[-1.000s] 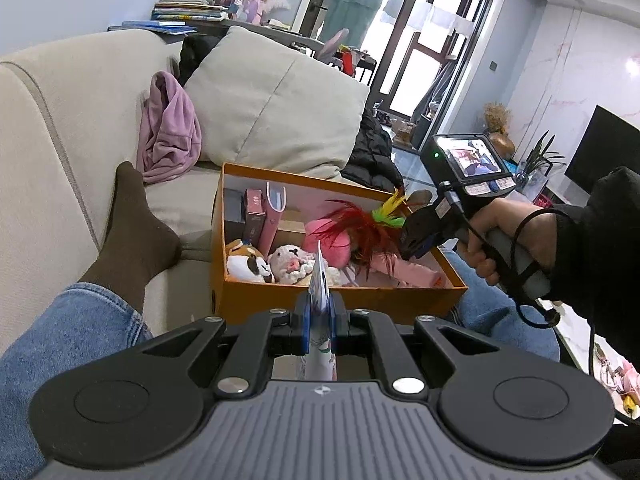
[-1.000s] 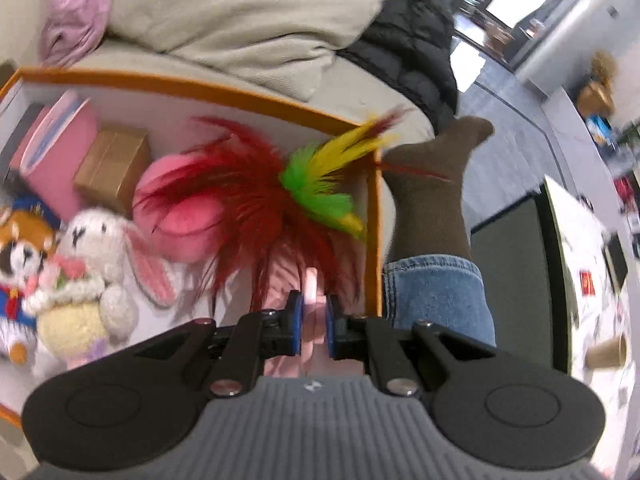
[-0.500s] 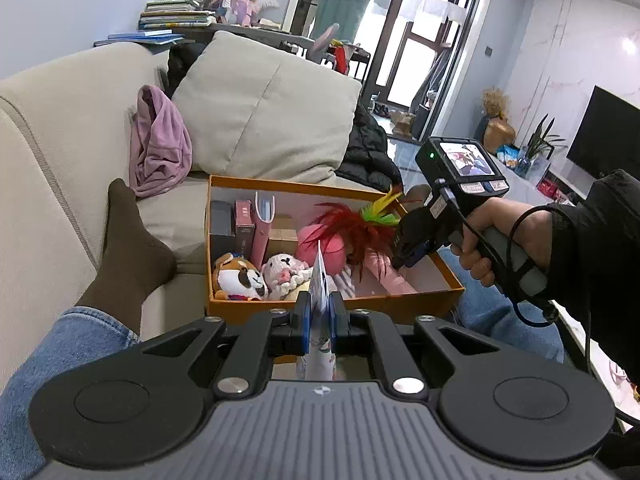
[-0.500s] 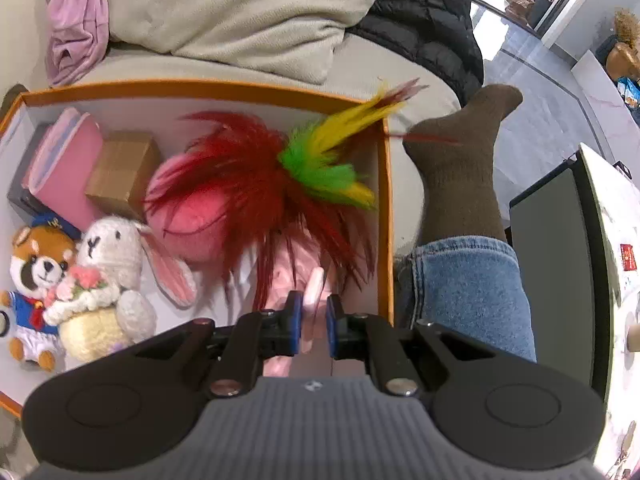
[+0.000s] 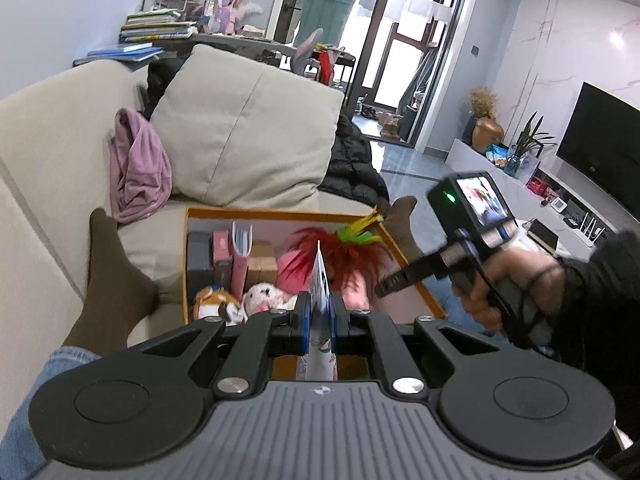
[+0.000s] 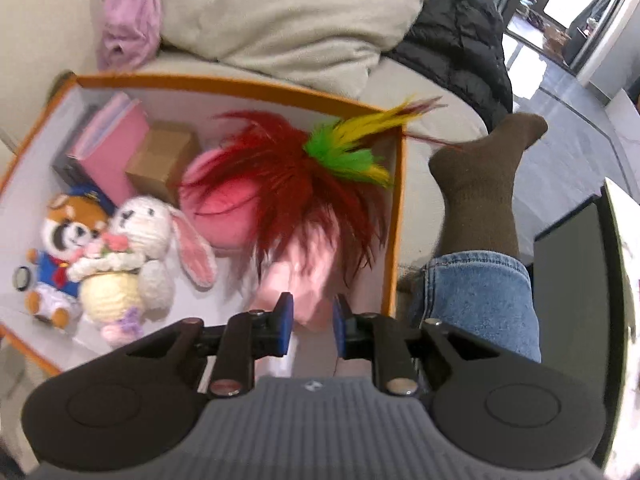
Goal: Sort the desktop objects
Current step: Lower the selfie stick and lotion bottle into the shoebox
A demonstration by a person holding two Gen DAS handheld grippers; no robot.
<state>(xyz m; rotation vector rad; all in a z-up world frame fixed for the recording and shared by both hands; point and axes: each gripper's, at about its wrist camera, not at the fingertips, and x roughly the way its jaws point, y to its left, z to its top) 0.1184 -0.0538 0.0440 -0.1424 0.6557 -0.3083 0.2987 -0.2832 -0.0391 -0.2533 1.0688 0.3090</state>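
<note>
An orange box [image 6: 240, 84] sits on the sofa and holds a red feather toy [image 6: 304, 176] with green and yellow plumes and a pale pink handle [image 6: 304, 276]. My right gripper [image 6: 312, 320] hangs over the box's near right corner. Its jaws are opening, and the handle's end lies between them with the pads clear of it. In the left wrist view, my left gripper [image 5: 319, 312] is shut on a thin white and blue card [image 5: 320, 276] standing upright in front of the orange box [image 5: 280, 213].
The box also holds a bunny plush [image 6: 136, 240], a red panda plush [image 6: 64, 240], a pink round plush [image 6: 224, 208], a pink notebook [image 6: 112, 148] and a brown carton [image 6: 164, 160]. A person's legs in brown socks [image 6: 480, 188] flank it. Behind are a cushion [image 5: 240, 128] and purple cloth [image 5: 136, 172].
The right jaws have parted and let go of the pink handle, which now lies in the box. The left gripper has risen and drawn back with the card still held.
</note>
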